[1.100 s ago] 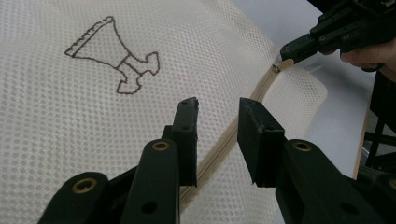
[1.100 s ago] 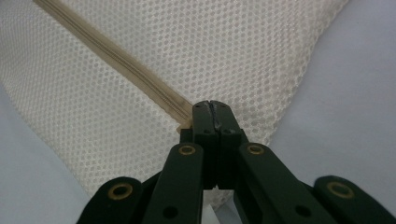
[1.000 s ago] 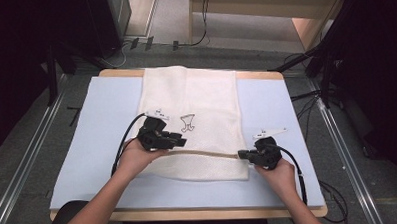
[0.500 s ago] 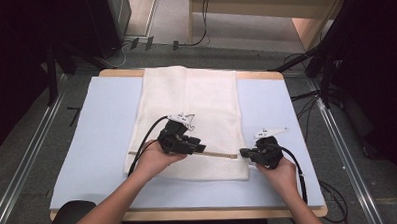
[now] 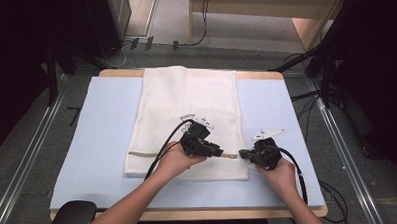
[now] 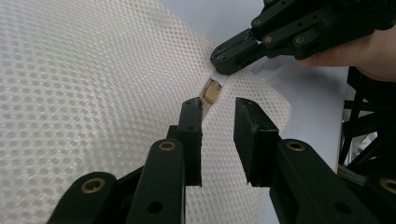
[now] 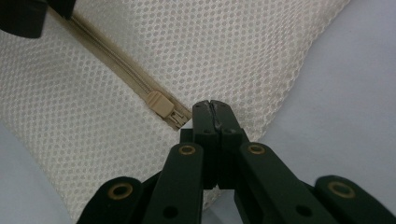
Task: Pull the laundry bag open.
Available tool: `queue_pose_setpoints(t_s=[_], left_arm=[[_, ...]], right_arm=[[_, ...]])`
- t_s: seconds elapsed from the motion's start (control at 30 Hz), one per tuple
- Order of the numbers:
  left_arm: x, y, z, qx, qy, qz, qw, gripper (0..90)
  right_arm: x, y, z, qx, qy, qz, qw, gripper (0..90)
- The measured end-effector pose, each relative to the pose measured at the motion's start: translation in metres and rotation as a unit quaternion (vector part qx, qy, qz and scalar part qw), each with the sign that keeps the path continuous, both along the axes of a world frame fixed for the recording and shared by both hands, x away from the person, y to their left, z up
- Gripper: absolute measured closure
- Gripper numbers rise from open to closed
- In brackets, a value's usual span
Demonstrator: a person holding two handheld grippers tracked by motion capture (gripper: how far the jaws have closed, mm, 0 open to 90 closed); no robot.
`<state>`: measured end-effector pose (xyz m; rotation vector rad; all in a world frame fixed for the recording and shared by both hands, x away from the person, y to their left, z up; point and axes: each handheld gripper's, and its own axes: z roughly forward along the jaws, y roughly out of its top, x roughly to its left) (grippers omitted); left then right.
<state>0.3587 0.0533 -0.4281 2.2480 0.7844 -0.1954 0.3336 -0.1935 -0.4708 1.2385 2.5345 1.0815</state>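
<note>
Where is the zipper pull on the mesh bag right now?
In the right gripper view, the tan zipper pull sits at the zipper's end near the mesh bag's corner, just left of the right tool, whose jaws are shut on the fabric there.

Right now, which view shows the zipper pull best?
The right gripper view: the zipper pull lies sharp and unblocked. The left gripper view catches it partly in a fold; the high view makes it too small to make out.

Cream honeycomb-mesh bag with tan zipper on pale blue mat.
</note>
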Motion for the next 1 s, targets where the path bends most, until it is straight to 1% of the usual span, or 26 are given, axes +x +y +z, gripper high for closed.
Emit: queue_pose_setpoints(t_s=[0.03,0.07,0.1,0.13,0.17,0.23,0.27,0.3,0.43,0.5,0.6,0.67,0.7,0.73,0.77,0.87,0.9,1.0], left_arm=[[0.000,-0.002,-0.001,-0.002,0.002,0.000,1.0000,74.5],[0.000,-0.005,-0.002,0.003,0.004,0.000,1.0000,75.5],[0.001,-0.008,-0.004,0.001,0.007,-0.001,1.0000,76.3],[0.002,-0.010,-0.006,0.004,0.011,-0.004,0.9999,77.6],[0.003,-0.013,-0.008,0.002,0.017,-0.004,0.9998,79.9],[0.004,-0.019,-0.012,0.005,0.028,0.000,0.9996,82.3],[0.004,-0.022,-0.014,0.008,0.029,0.001,0.9996,83.3],[0.005,-0.024,-0.015,0.013,0.028,0.000,0.9995,83.2],[0.008,-0.032,-0.026,0.020,0.045,0.009,0.9988,82.0],[0.009,-0.034,-0.029,0.018,0.050,0.011,0.9985,81.6],[0.009,-0.038,-0.033,0.018,0.049,0.013,0.9985,81.1],[0.010,-0.040,-0.035,0.025,0.044,0.017,0.9986,80.6],[0.011,-0.041,-0.036,0.019,0.046,0.015,0.9986,80.7],[0.012,-0.042,-0.037,0.014,0.053,0.018,0.9984,80.7],[0.011,-0.043,-0.037,0.013,0.053,0.017,0.9984,80.7],[0.010,-0.046,-0.038,0.012,0.049,0.016,0.9986,80.4],[0.010,-0.050,-0.038,0.013,0.044,0.013,0.9989,80.4],[0.010,-0.054,-0.039,0.013,0.043,0.015,0.9989,81.9]], right_arm=[[0.001,-0.001,0.000,0.001,-0.002,0.003,1.0000,90.0],[0.001,-0.001,-0.001,0.002,-0.002,0.004,1.0000,90.0],[0.001,-0.001,-0.001,0.003,-0.002,0.003,1.0000,90.0],[0.001,-0.001,-0.001,0.003,-0.002,0.003,1.0000,90.0],[0.001,-0.001,-0.001,0.002,-0.002,0.004,1.0000,90.0],[0.000,0.000,0.000,0.000,-0.002,0.002,1.0000,90.0],[0.000,0.000,0.000,-0.002,-0.005,0.006,1.0000,90.0],[0.000,0.001,0.000,-0.005,-0.006,0.007,0.9999,90.0],[0.000,0.001,0.000,-0.006,-0.007,0.007,0.9999,90.0],[0.000,0.001,0.000,-0.008,-0.009,0.008,0.9999,90.0],[-0.001,0.001,0.000,-0.008,-0.009,0.008,0.9999,90.0],[0.000,0.001,0.000,-0.006,-0.007,0.007,0.9999,90.0],[0.000,0.001,0.000,-0.006,-0.006,0.007,0.9999,90.0],[-0.001,0.001,0.000,-0.006,-0.006,0.007,0.9999,90.0],[0.000,0.001,0.000,-0.005,-0.006,0.007,0.9999,90.0],[0.000,0.001,0.000,-0.003,-0.003,0.005,1.0000,90.0],[0.000,0.000,0.000,-0.003,-0.005,0.006,1.0000,90.0],[0.000,0.000,0.000,-0.003,-0.005,0.006,1.0000,90.0]])
